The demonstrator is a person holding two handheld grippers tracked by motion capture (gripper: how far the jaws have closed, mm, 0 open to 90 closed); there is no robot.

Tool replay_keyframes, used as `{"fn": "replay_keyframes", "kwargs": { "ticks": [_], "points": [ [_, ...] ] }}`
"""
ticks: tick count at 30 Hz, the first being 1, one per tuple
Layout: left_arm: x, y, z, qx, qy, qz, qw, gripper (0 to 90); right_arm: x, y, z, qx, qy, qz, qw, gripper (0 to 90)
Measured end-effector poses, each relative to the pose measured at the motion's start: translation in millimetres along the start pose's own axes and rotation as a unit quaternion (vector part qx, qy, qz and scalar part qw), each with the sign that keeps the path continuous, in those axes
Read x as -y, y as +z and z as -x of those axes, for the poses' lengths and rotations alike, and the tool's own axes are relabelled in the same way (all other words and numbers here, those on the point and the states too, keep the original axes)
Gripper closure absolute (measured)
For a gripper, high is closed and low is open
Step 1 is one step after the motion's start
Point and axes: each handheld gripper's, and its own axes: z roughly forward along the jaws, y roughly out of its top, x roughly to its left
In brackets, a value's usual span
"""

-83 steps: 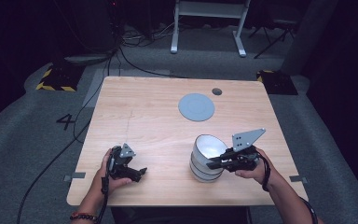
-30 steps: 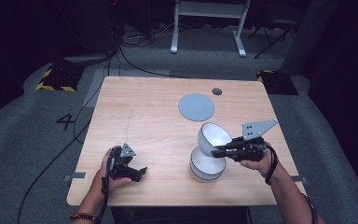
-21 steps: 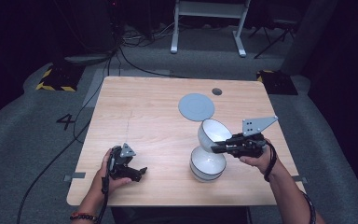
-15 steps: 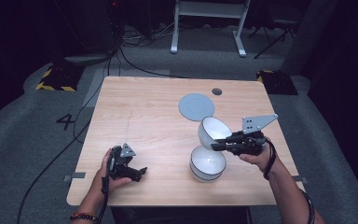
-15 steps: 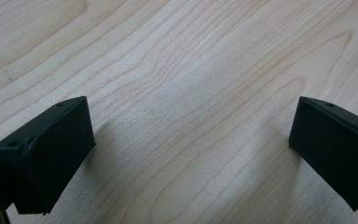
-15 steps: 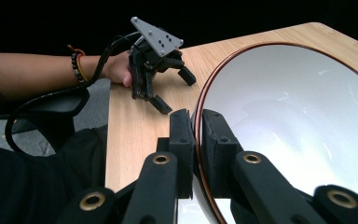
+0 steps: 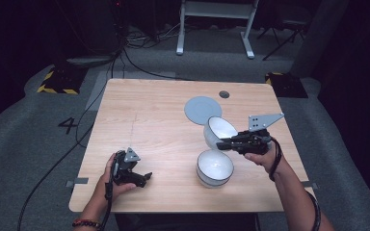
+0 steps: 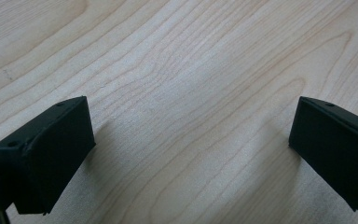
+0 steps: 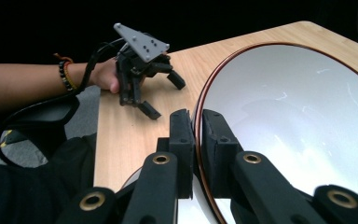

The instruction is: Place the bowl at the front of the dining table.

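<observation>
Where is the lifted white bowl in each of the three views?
High view: the lifted bowl is right of centre, held by the right gripper.
Left gripper view: the picture shows bare table between open jaws.
Right gripper view: the bowl is at the right, rim clamped.
Shared landmark: the wooden table.

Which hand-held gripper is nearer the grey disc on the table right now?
Right. The right hand-held gripper holds the lifted bowl by its rim, just beside the grey disc; the left hand-held gripper rests open at the near-left edge.
</observation>
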Motion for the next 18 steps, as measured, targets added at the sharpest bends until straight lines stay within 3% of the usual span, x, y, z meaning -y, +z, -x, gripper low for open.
{"fn": "replay_keyframes", "kwargs": {
  "ticks": [18],
  "points": [
    [0.0, 0.0, 0.0, 0.000, 0.000, 0.000, 1.0000, 0.1, 0.5, 14.0, 20.8, 0.019, 0.013, 0.000, 0.9997, 83.2]
  ]
}}
